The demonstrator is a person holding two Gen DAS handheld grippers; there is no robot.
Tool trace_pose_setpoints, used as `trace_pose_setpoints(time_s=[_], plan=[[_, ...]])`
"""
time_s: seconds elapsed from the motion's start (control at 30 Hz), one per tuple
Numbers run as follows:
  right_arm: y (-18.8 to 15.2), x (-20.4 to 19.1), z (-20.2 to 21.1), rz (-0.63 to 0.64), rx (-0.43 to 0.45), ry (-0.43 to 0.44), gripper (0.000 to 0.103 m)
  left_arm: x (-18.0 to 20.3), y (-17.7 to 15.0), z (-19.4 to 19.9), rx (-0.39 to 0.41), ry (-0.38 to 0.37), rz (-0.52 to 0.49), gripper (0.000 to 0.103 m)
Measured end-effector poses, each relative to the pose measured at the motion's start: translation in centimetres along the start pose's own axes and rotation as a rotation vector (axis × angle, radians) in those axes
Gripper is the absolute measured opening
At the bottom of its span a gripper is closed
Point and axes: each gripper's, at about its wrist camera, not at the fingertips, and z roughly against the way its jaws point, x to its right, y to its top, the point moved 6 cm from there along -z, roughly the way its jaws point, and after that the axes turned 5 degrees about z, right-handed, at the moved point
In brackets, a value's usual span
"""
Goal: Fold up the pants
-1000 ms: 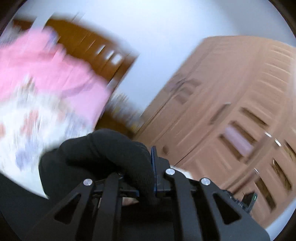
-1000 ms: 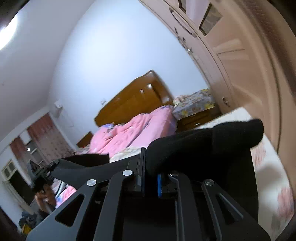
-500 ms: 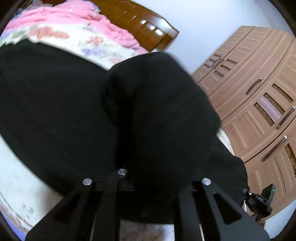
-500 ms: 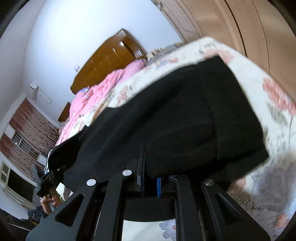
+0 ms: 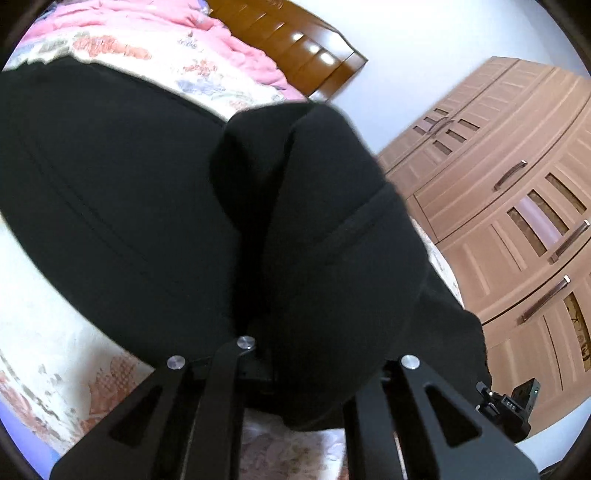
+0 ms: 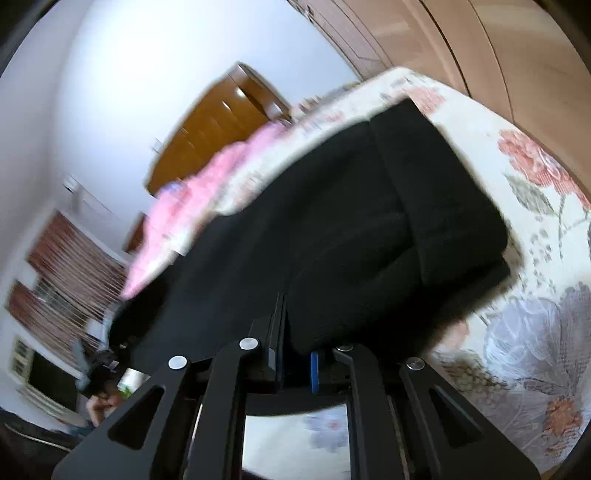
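The black pants (image 5: 147,203) spread over the floral bedsheet (image 5: 44,314) and fill most of the left wrist view. A thick bunch of their fabric rises over my left gripper (image 5: 284,369) and hides its fingertips; it is shut on that fabric. In the right wrist view the pants (image 6: 369,221) lie doubled over on the sheet (image 6: 535,332), with a folded end at the right. My right gripper (image 6: 295,358) has its blue pads on a fold of the near edge, and its jaws are closing on that cloth.
A pink quilt (image 5: 166,22) is heaped at the far end of the bed below a brown wooden headboard (image 5: 295,44). A tall wooden wardrobe (image 5: 517,184) stands along the bed's right side. A person's hand (image 6: 103,406) shows at the lower left of the right wrist view.
Both grippers came down from mid-air to the bed with the pants in them. The cloth that hung bunched at the fingers now lies spread on the sheet.
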Motion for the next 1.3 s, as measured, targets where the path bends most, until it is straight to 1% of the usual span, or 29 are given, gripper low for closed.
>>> trace_pose_setpoints(time_s=[0.07,0.13,0.17,0.23,0.27,0.3,0.33,0.37,0.4,0.43,0.47,0.5,0.53,0.57,0.63,0.7,0.73,0.77,0.8,0.83,0.87,0.9,0.93,1.0,1.07,1.13,1.17,1.23,1.3], plan=[[-0.1,0.2,0.5,-0.029,0.010,0.025,0.010,0.9,0.8,1.3,0.026,-0.031,-0.014,0.008],[-1.3,1.4,-0.3,-0.062,-0.032,0.003,0.010,2.2,1.3,2.8,0.050,-0.048,-0.042,0.008],[-2.2,2.4,-1.1,-0.098,-0.059,-0.001,0.009,2.2,1.3,3.0,0.049,-0.037,-0.051,0.008],[-2.5,3.0,-1.0,-0.166,-0.027,0.049,0.011,0.5,0.7,1.8,0.005,0.014,-0.038,0.008],[-2.4,2.9,-0.9,-0.177,-0.032,0.057,0.015,-0.4,0.4,1.2,-0.018,0.028,-0.010,0.008],[-2.3,2.7,-0.8,-0.172,-0.039,0.055,0.022,-1.7,-0.3,0.0,-0.055,0.041,0.041,0.008],[-2.2,2.4,-0.6,-0.158,-0.046,0.052,0.025,-2.0,-0.4,0.0,-0.036,0.022,0.057,0.011],[-2.0,1.9,-0.5,-0.139,-0.048,0.052,0.032,-2.1,-0.5,0.0,-0.028,0.018,0.070,0.011],[-2.0,1.4,-0.3,-0.128,-0.044,0.060,0.036,-2.0,-0.4,-0.1,-0.032,0.015,0.072,0.015],[-2.0,0.8,-0.3,-0.120,-0.039,0.083,0.037,-1.8,-0.3,-0.2,-0.039,0.004,0.066,0.025],[-2.1,0.3,-0.4,-0.113,-0.036,0.097,0.037,-1.6,-0.1,-0.2,-0.044,-0.017,0.068,0.031],[-2.3,-0.2,-0.6,-0.105,-0.042,0.108,0.037,-1.4,0.1,-0.1,-0.040,-0.025,0.072,0.042],[-2.8,-0.7,-1.2,-0.098,-0.068,0.122,0.037,-1.2,0.3,0.1,-0.030,-0.022,0.074,0.049],[-3.3,-1.0,-1.8,-0.096,-0.093,0.128,0.037,-1.1,0.3,0.1,-0.019,-0.022,0.075,0.050],[-3.8,-1.3,-2.9,-0.093,-0.118,0.156,0.037,-0.8,0.2,-0.2,-0.032,-0.037,0.081,0.050],[-4.5,-2.3,-2.8,-0.080,-0.137,0.183,0.037,-0.9,-0.2,-0.6,-0.034,-0.036,0.082,0.050],[-4.8,-2.8,-3.0,-0.064,-0.148,0.192,0.037,-0.8,-0.2,-0.6,-0.031,-0.038,0.084,0.050],[-5.0,-3.2,-3.2,-0.043,-0.155,0.194,0.033,-0.7,-0.2,-0.5,-0.028,-0.041,0.084,0.050],[-5.1,-3.6,-3.5,-0.020,-0.163,0.182,0.019,-0.7,-0.3,-0.6,-0.027,-0.039,0.077,0.049],[-5.4,-3.9,-3.8,0.007,-0.172,0.147,0.019,-0.7,-0.3,-0.5,-0.019,-0.028,0.065,0.035],[-4.9,-4.2,-3.8,0.010,-0.161,0.143,0.016,-0.8,-0.2,-0.4,-0.012,-0.010,0.050,0.024],[-4.6,-4.5,-3.3,0.012,-0.147,0.152,0.015,-0.8,-0.2,-0.4,-0.003,0.018,0.025,0.007],[-4.0,-5.3,-2.4,0.034,-0.124,0.165,0.015,-0.7,0.0,-0.1,0.012,0.022,0.012,0.007],[-3.9,-6.0,-0.9,0.089,-0.101,0.172,0.015,0.4,0.6,1.6,0.053,-0.005,-0.013,0.007],[-4.3,-6.2,-0.7,0.092,-0.113,0.174,0.014,1.5,1.4,2.6,0.076,-0.005,-0.062,0.007],[-5.8,-4.9,-1.5,0.077,-0.156,0.133,0.013,2.0,1.7,2.7,0.077,0.003,-0.081,0.007],[-7.0,-4.0,-2.3,0.051,-0.179,0.112,0.010,1.8,1.7,2.4,0.074,0.011,-0.077,0.007],[-7.2,-2.5,-1.8,-0.018,-0.155,0.161,0.009,0.8,1.4,1.3,0.049,0.042,-0.045,0.007],[-6.7,-2.9,-1.5,0.017,-0.159,0.138,0.009,-0.5,0.6,0.3,0.025,0.077,-0.024,0.007]])
